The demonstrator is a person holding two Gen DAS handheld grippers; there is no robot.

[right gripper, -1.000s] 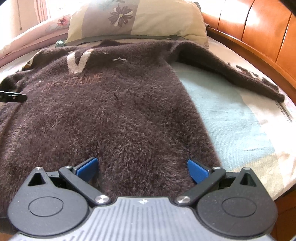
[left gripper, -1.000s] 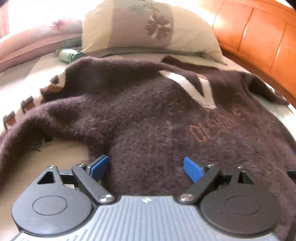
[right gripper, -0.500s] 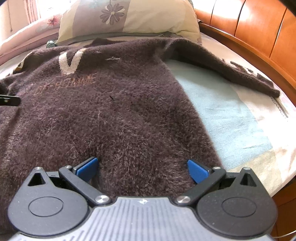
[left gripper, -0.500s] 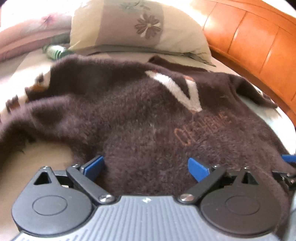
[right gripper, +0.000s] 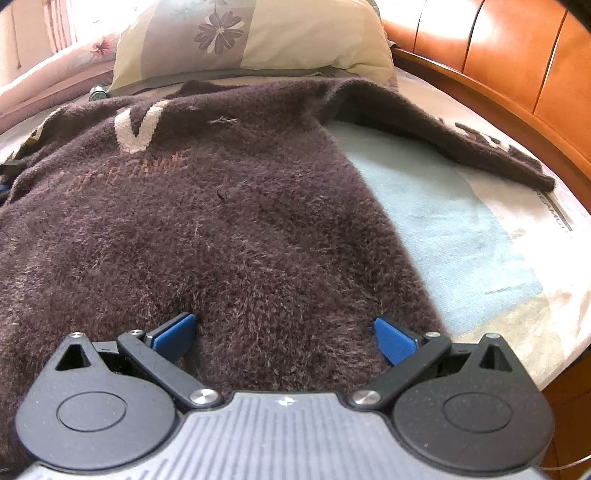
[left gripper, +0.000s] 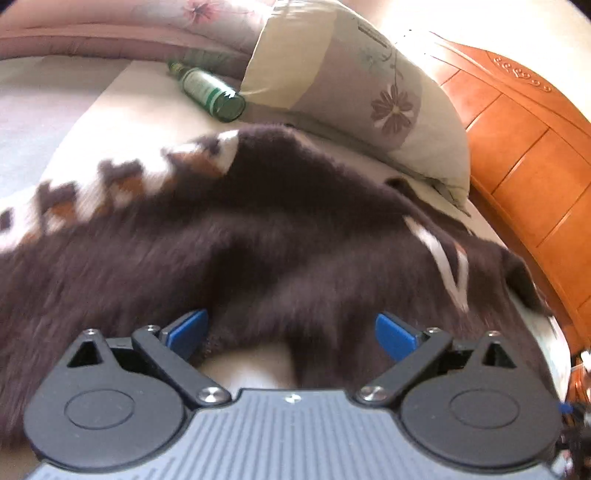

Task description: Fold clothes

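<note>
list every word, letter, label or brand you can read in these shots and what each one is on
"V": big white letter knitted on the chest of the brown sweater.
Orange lettering under the V on the sweater: too faint and blurred to read.
Grey print along the edge of the bed sheet, at right: too small and skewed to read.
Label on the green bottle beside the pillow: blurred, unreadable.

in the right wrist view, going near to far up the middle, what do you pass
right hand-held gripper → brown sweater → white V on its chest → floral pillow
</note>
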